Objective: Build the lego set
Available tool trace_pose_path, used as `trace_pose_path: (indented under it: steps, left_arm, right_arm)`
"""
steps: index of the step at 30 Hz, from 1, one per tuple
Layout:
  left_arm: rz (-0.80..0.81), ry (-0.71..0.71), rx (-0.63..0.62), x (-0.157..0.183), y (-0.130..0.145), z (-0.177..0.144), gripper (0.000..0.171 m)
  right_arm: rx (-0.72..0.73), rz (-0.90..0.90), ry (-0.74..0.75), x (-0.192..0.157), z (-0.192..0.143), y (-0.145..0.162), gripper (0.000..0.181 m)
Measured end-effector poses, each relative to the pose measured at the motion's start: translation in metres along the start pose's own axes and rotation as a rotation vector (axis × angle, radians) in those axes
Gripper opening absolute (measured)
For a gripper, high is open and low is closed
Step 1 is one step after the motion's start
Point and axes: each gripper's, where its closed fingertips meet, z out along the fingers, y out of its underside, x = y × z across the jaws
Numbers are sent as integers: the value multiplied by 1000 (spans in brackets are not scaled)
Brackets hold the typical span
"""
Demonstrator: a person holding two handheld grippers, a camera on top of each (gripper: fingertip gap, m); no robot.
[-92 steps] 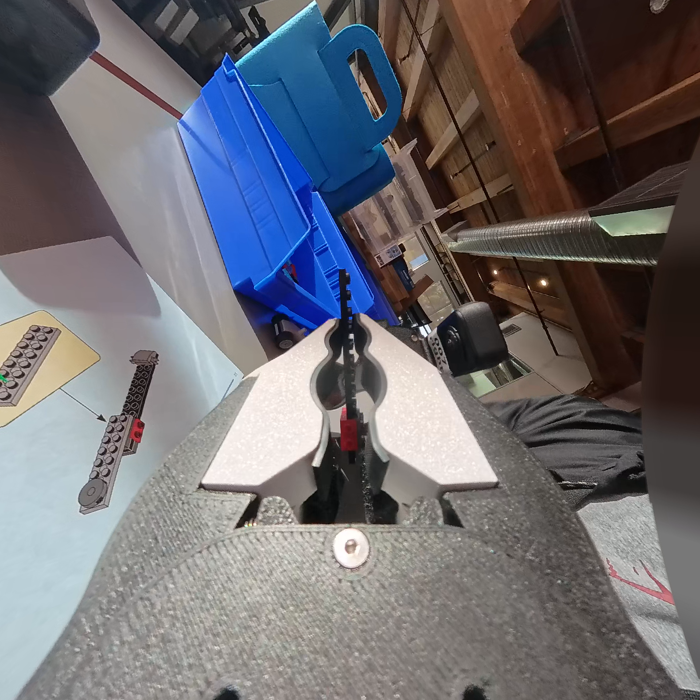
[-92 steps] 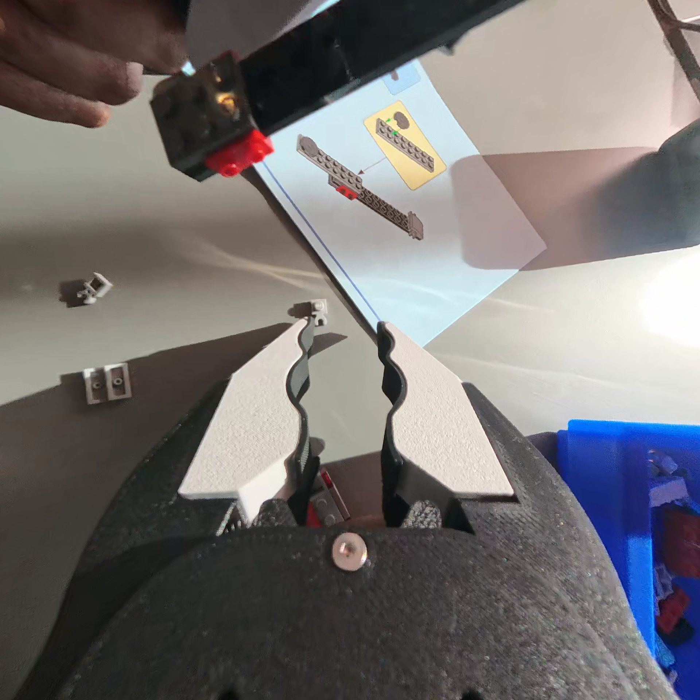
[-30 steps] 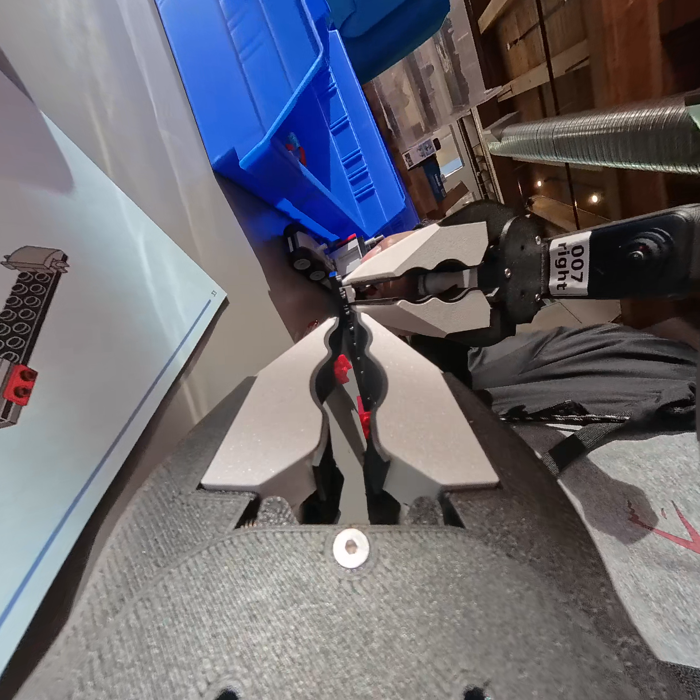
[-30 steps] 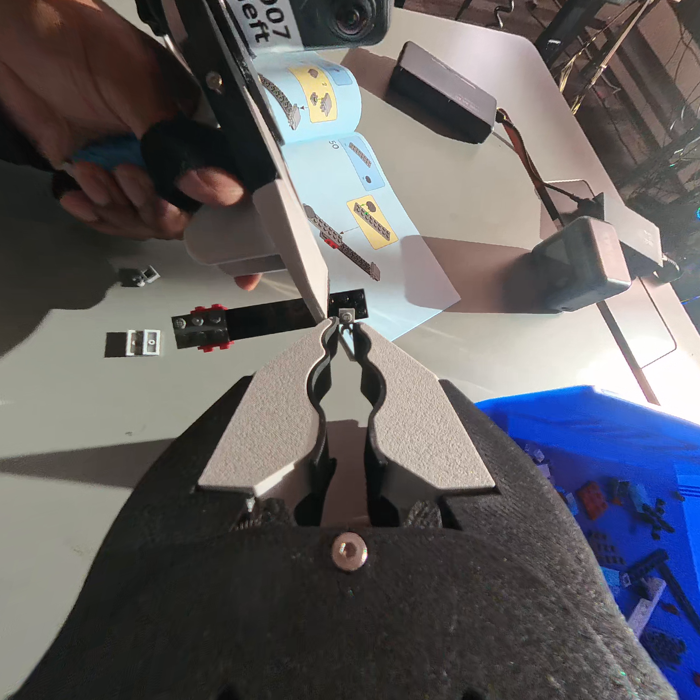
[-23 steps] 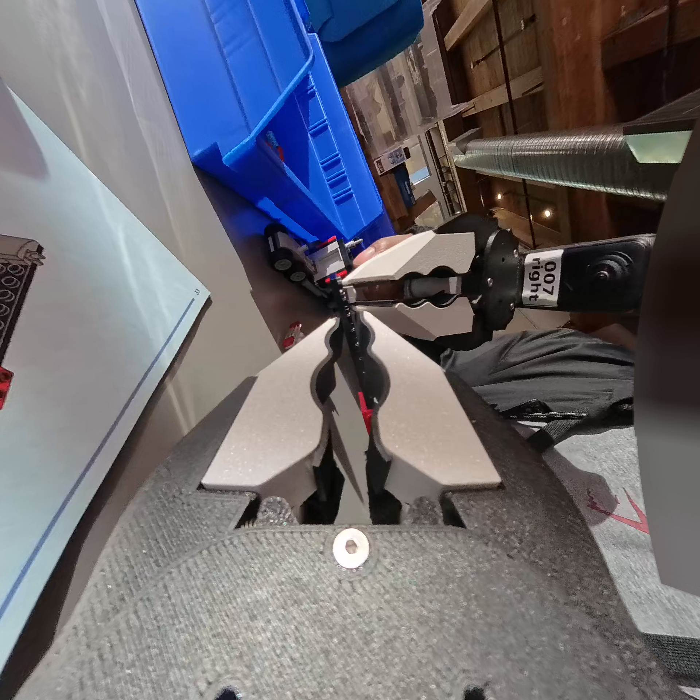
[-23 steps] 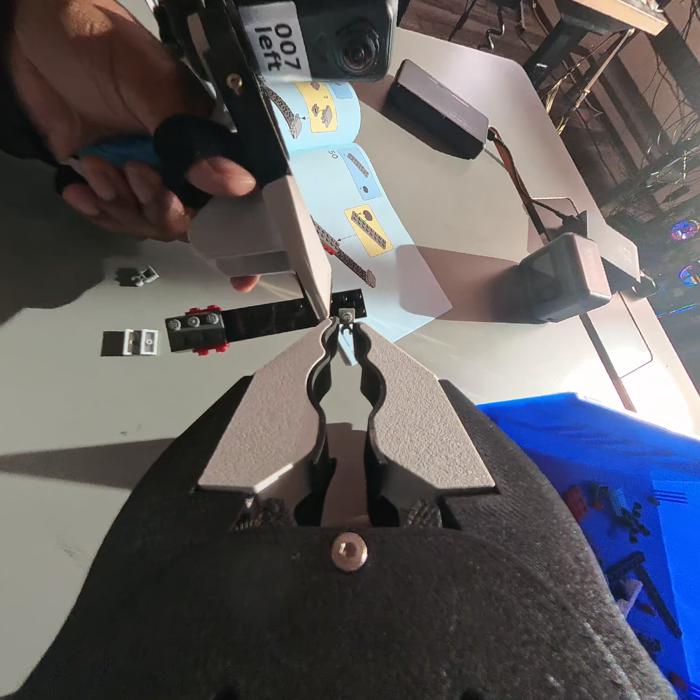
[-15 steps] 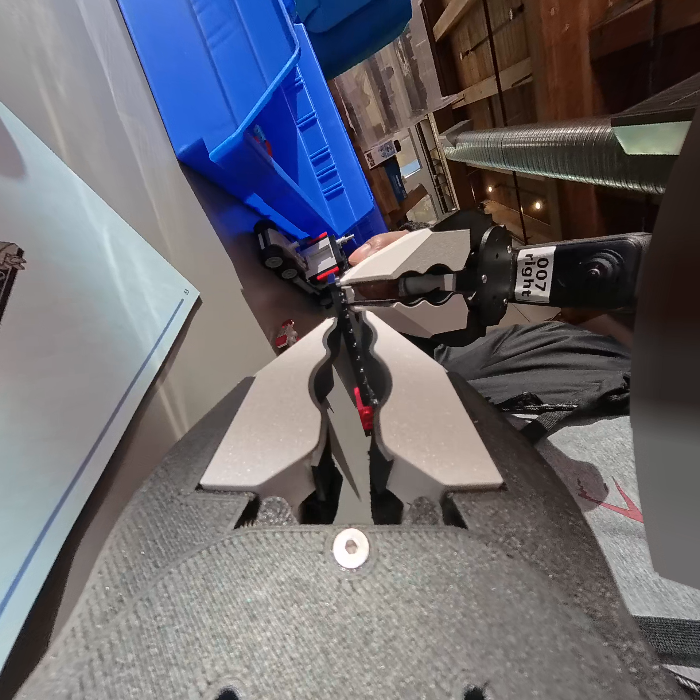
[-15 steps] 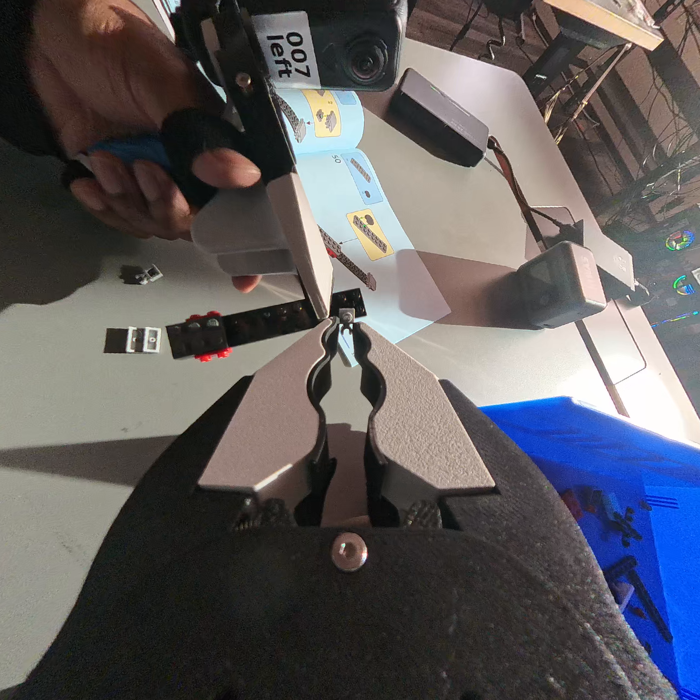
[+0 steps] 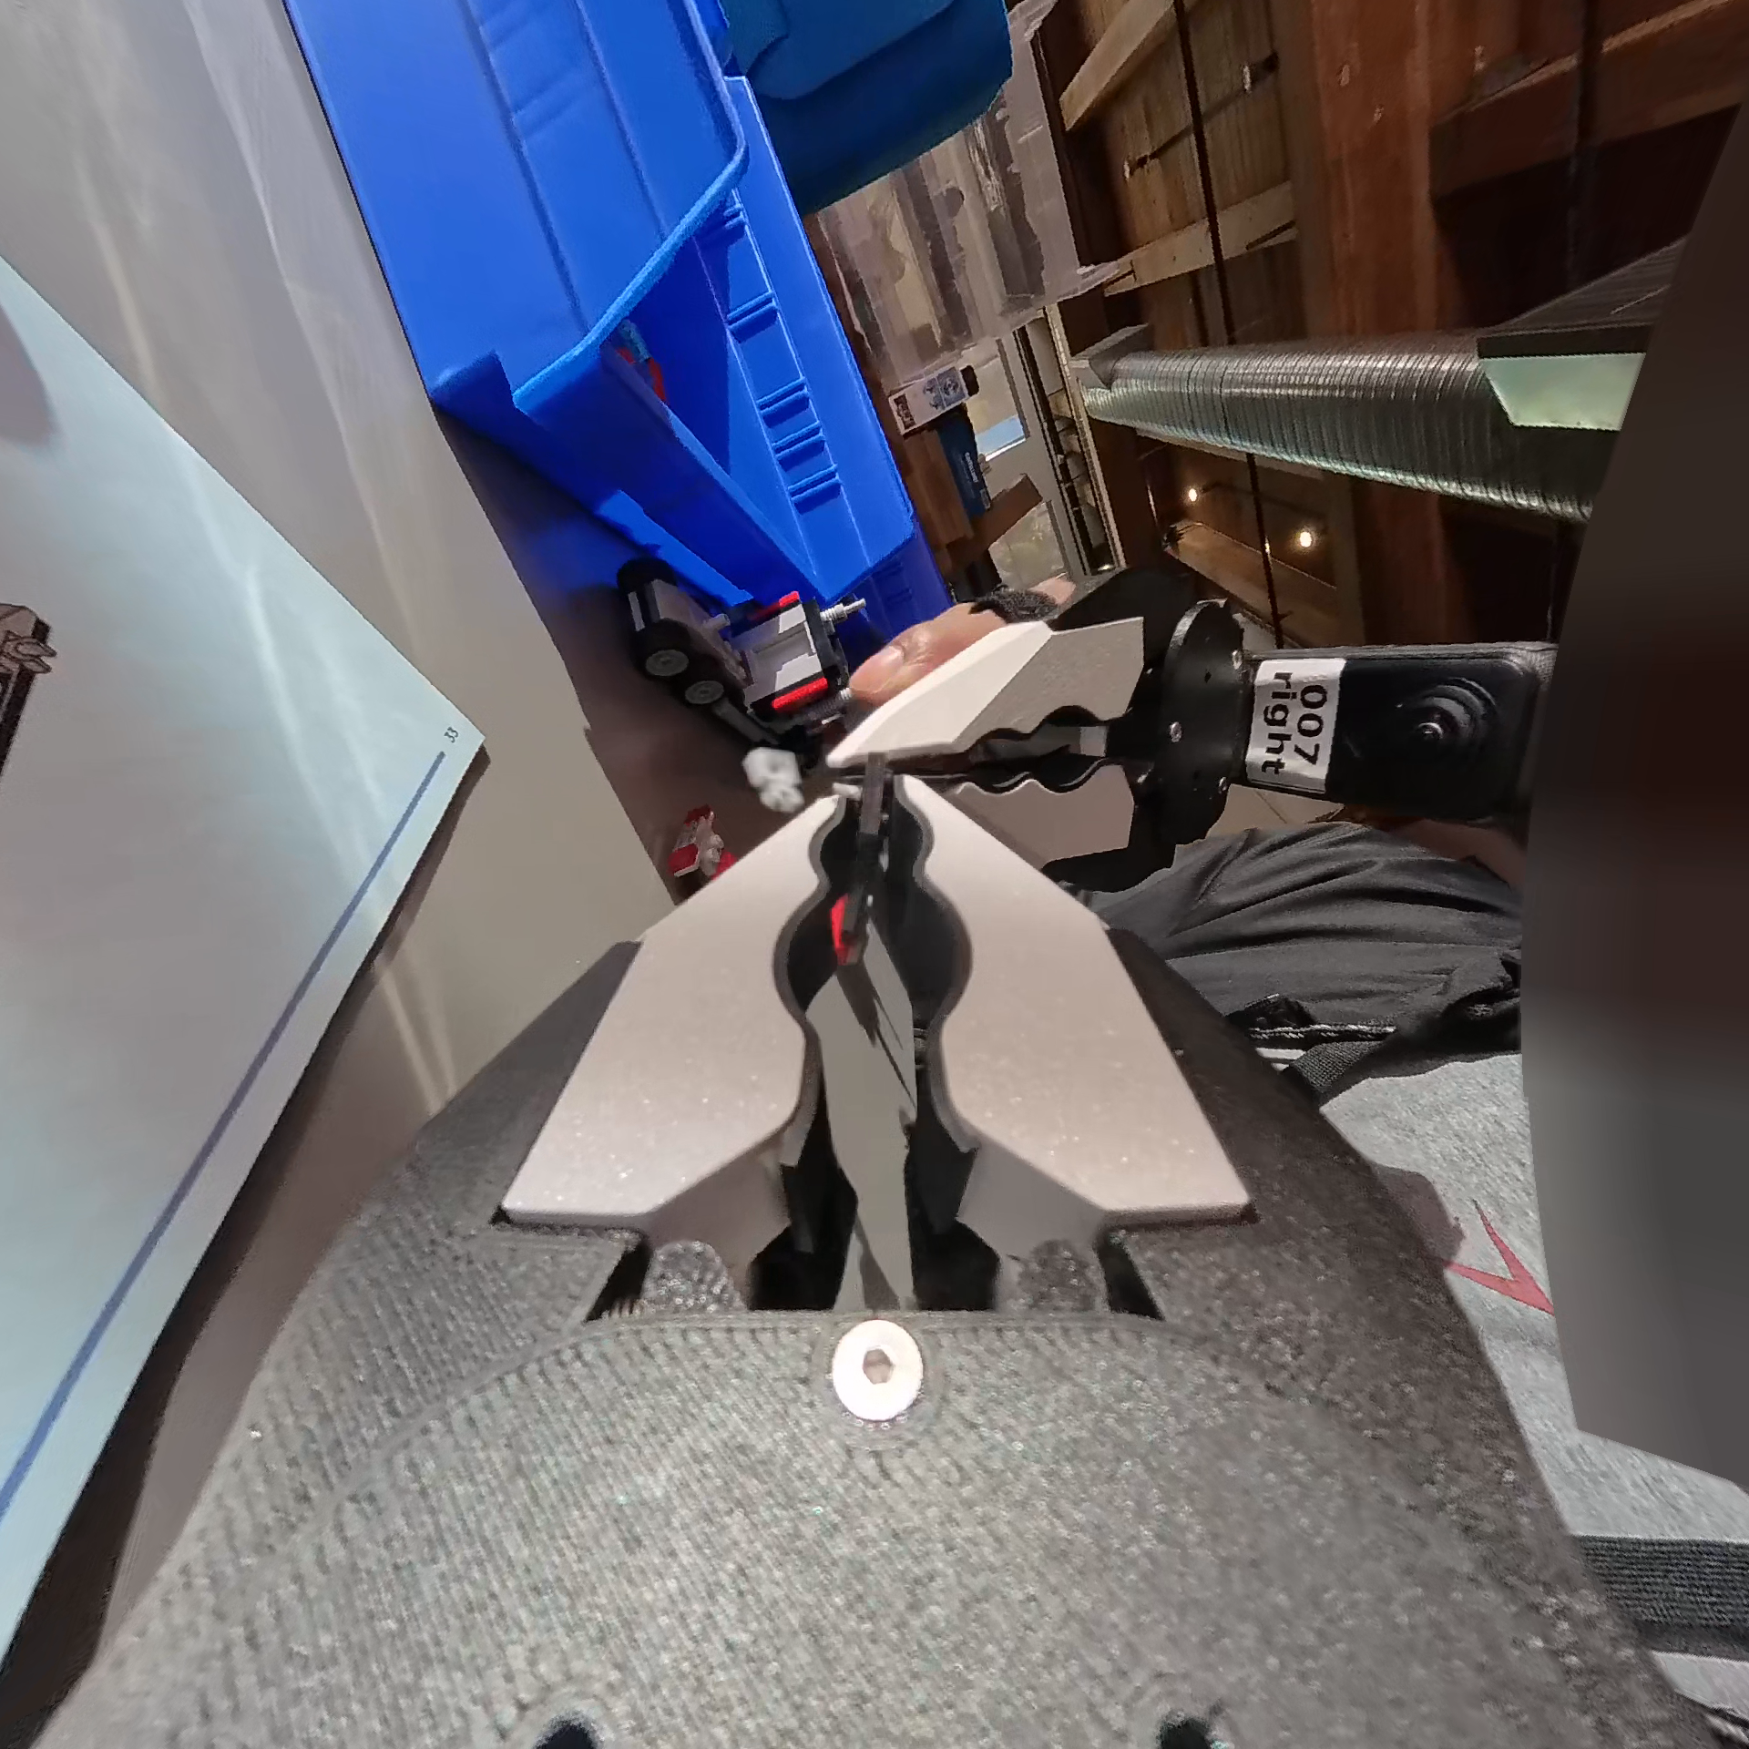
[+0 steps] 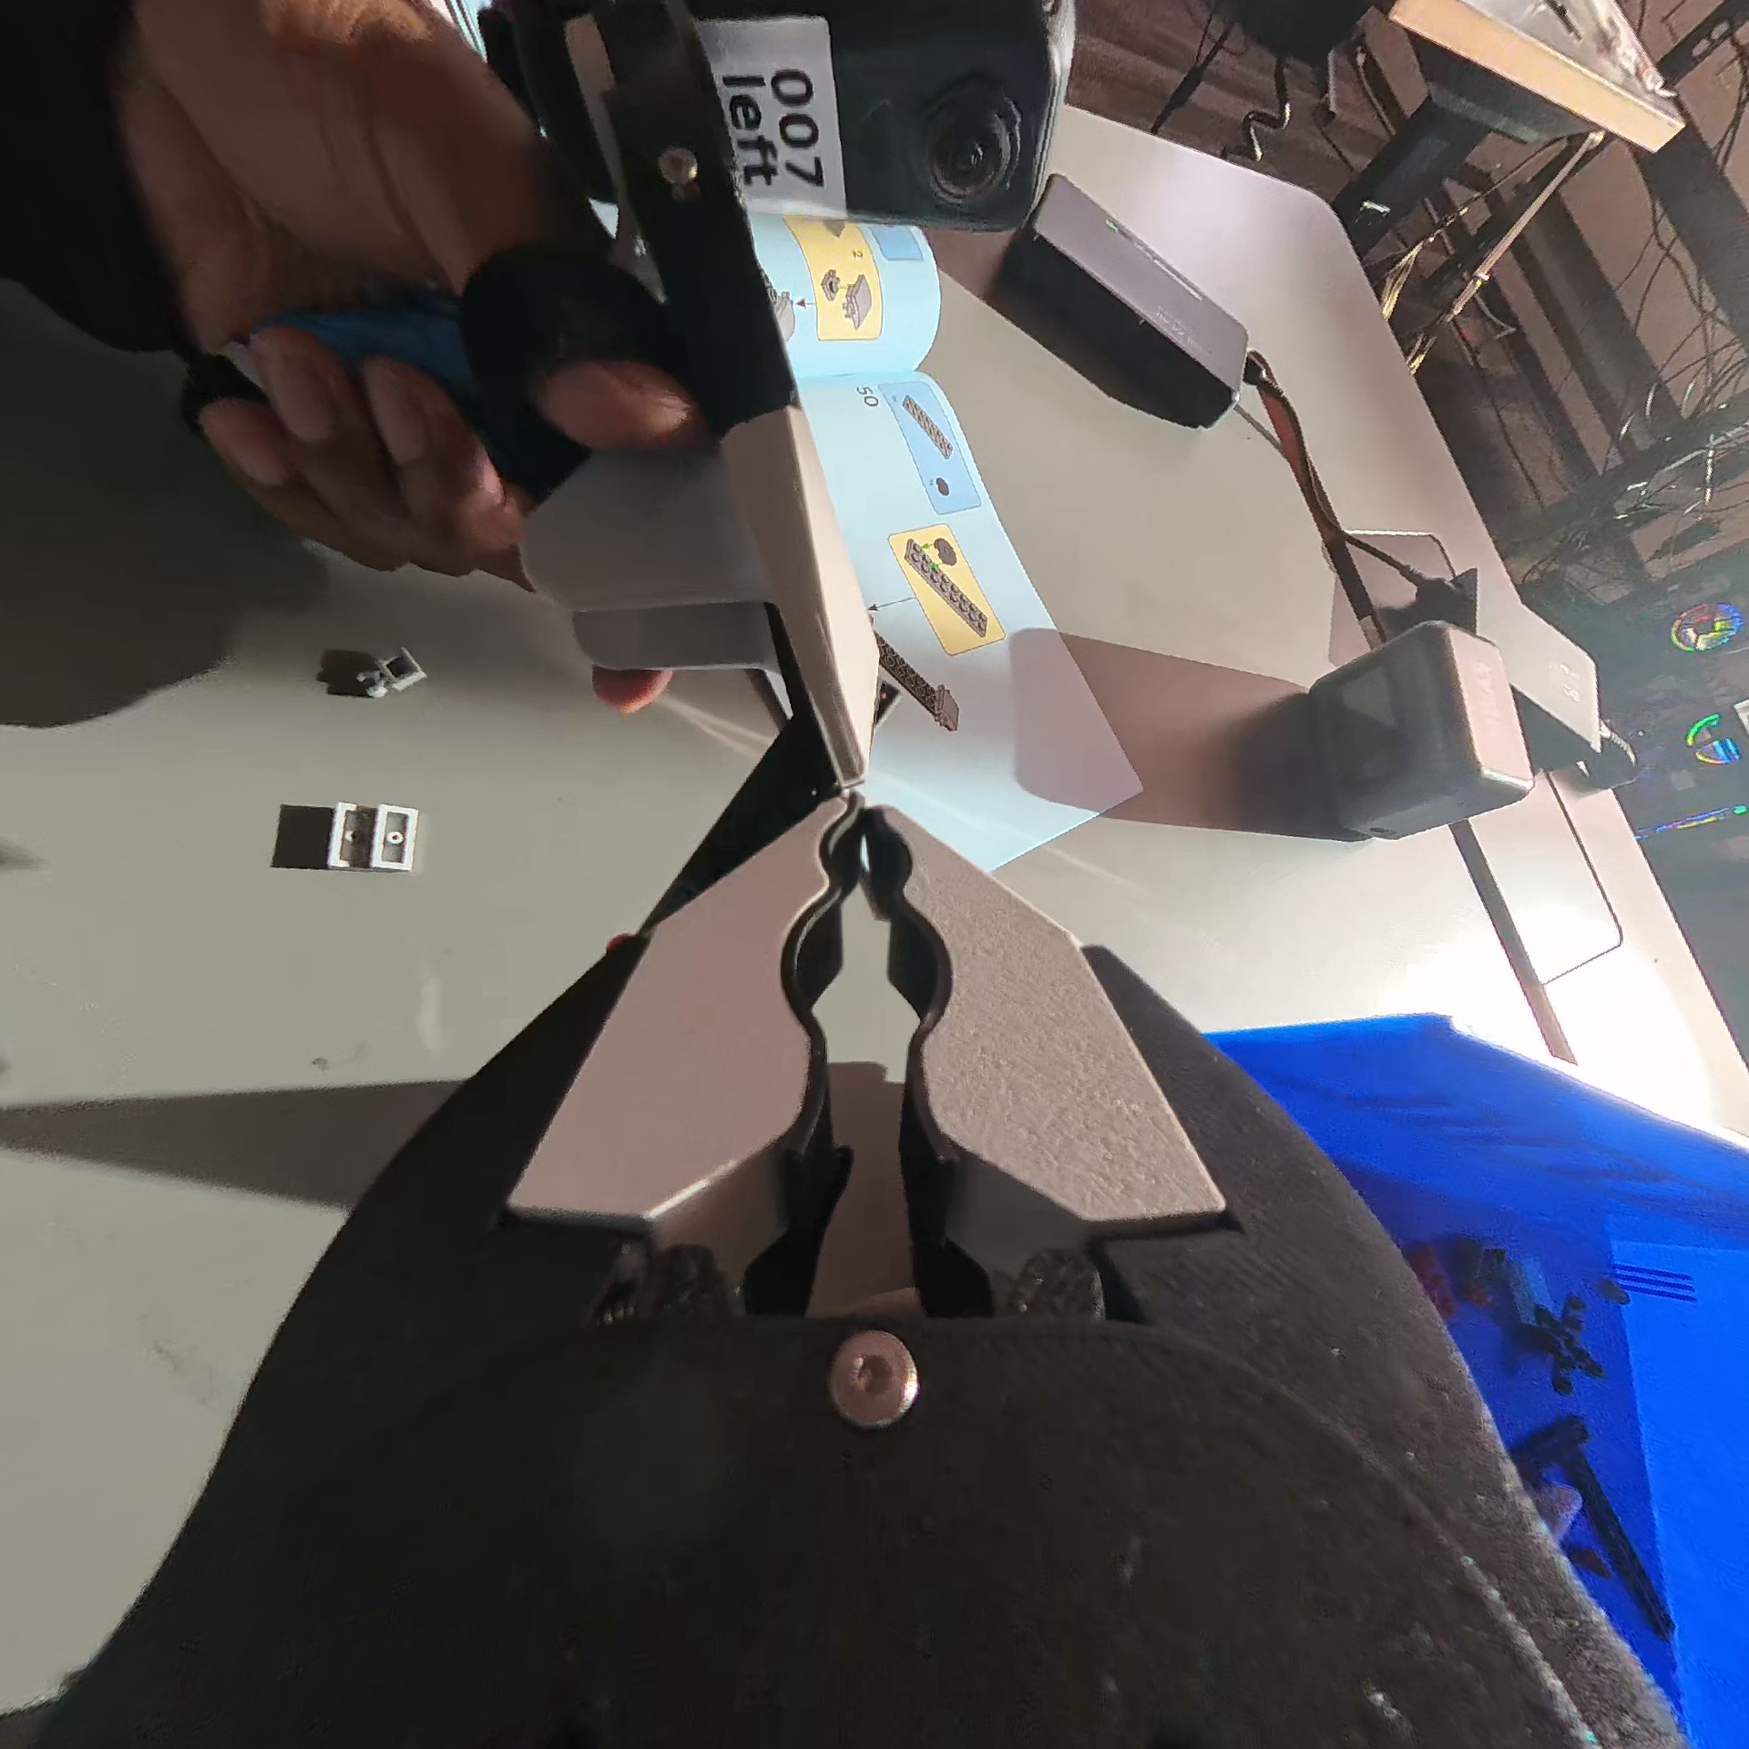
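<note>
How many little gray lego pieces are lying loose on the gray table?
2: a flat light gray piece left of the gripper tips, and a small gray bracket piece farther back, below the hand. More may be hidden behind the grippers.

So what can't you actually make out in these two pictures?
- Right wrist view: what, if anything, the right gripper pinches; its tips meet the left gripper.
- Left wrist view: most of the black plate, hidden edge-on between the fingers.
- Left wrist view: the small white piece is blurred.
- Right wrist view: the blue bin's pieces are too small.

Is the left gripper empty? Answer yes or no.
No: in the left wrist view the left gripper is closed on a long black lego plate held edge-on between its fingers.
</note>
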Motion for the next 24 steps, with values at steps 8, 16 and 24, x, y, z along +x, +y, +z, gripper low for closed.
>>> trace_pose_path:
  steps: [8,16,24]
  left_arm:
    - [-90,-31,32,-13,-3,-3,7]
    - [-69,-60,73,-14,-14,-12,7]
    - [48,9,-33,12,-3,-10,7]
  right_arm:
    - [-57,27,-5,2,5,13,1]
    - [12,211,-79,-2,2,1,14]
    - [57,434,-310,-31,4,-13,24]
